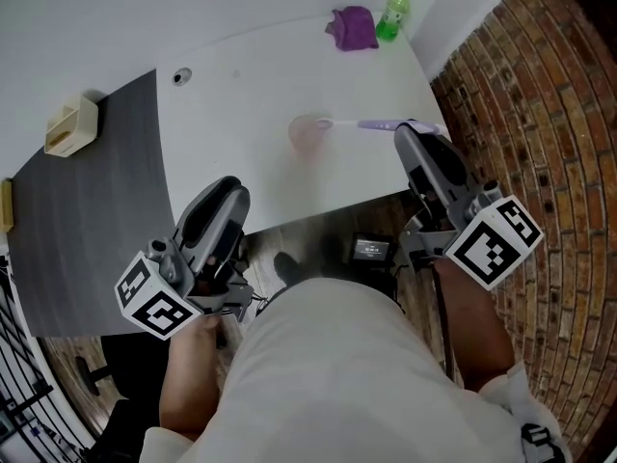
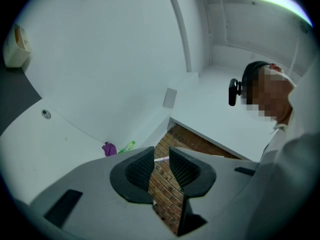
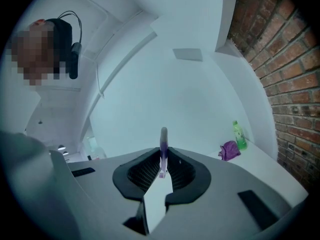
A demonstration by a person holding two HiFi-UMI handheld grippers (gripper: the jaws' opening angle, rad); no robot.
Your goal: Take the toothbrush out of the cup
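The right gripper (image 3: 161,170) clamps the toothbrush (image 3: 163,143) between its jaws, tip protruding.

Translucent plastic cup (image 1: 309,135), smooth plastic toothbrush (image 1: 379,123), matt white table (image 1: 253,87), crumpled purple cloth (image 1: 354,28) and rough brick wall (image 1: 545,104) are recorded.

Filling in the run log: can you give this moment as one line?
right claw: shut on toothbrush | left claw: open, empty | cup: on table, brush head at its rim
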